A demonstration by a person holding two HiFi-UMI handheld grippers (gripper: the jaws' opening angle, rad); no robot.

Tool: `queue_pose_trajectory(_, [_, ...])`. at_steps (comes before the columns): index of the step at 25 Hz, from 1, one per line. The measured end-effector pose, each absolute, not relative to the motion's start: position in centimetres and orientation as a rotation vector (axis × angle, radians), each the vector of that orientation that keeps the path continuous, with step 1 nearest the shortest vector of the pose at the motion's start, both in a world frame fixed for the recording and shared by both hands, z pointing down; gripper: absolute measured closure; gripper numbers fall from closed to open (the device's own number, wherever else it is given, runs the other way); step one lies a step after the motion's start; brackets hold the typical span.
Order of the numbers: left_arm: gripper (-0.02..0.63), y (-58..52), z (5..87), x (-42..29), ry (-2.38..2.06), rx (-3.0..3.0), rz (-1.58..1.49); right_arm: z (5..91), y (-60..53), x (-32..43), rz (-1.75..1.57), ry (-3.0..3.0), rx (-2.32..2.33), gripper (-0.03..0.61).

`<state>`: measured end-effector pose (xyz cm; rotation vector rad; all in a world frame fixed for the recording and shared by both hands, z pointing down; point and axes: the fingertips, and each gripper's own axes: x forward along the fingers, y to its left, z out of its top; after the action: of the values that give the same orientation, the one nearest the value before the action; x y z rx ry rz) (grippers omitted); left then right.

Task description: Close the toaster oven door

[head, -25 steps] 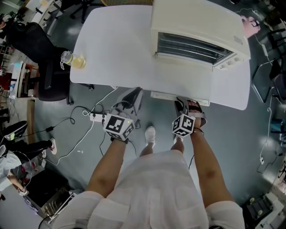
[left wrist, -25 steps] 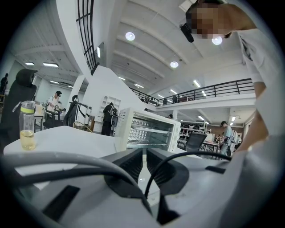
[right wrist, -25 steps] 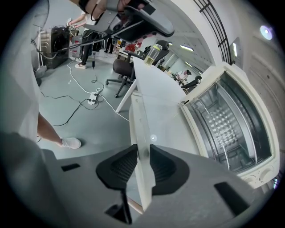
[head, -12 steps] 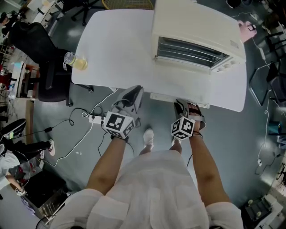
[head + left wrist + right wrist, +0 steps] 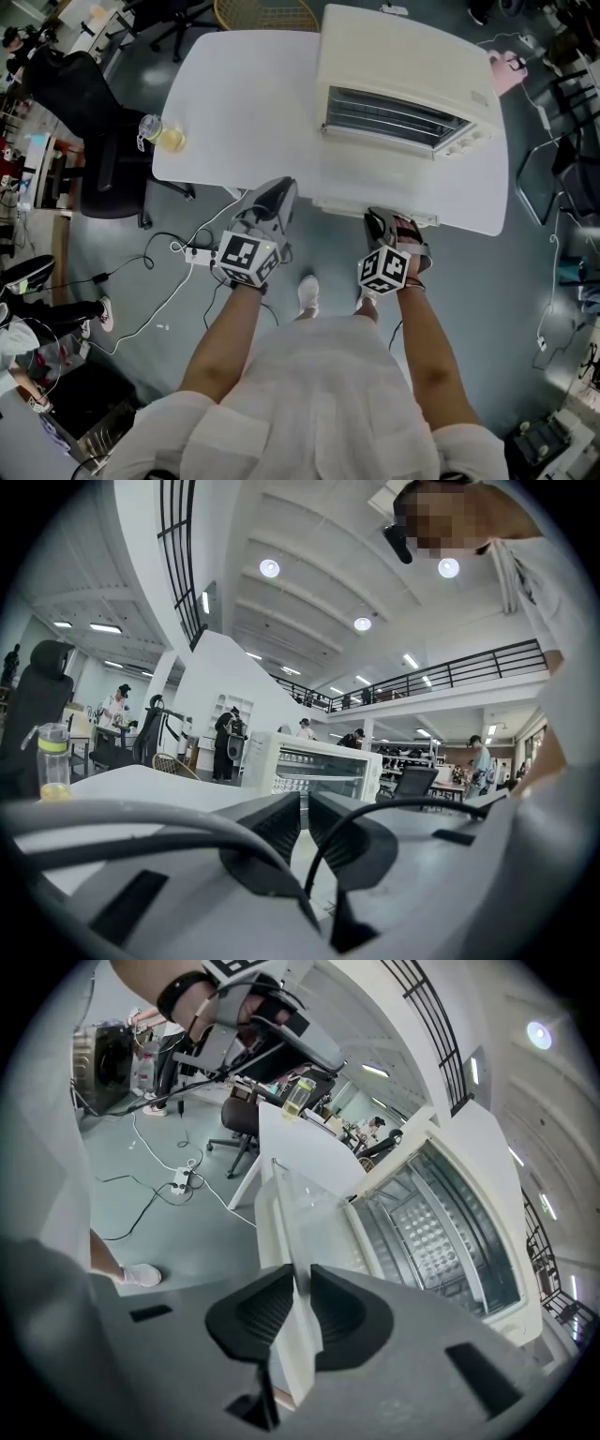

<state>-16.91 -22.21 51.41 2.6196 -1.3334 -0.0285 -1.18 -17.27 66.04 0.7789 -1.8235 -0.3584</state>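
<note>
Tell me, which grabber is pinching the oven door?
The right gripper: its jaws have just been closing on the edge of the open toaster oven door, which sits between them. The left gripper holds nothing.

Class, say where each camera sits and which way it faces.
Head view: on person's head, steeply down at table and toaster oven; forearms, left claw, right claw show.
Left gripper view: on left claw, level toward oven; empty jaws.
Right gripper view: on right claw, downward; jaws, just closing, grip open door.
All share the oven.
</note>
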Motion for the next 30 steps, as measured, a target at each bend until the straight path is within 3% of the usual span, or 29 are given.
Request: queue_pose_trajectory(30, [0.586,-23.4,45.9,-17.9,-1.399,2.656,-0.098,54.6,-23.4,-0.6,-0.489,-1.793,0.959,0.534])
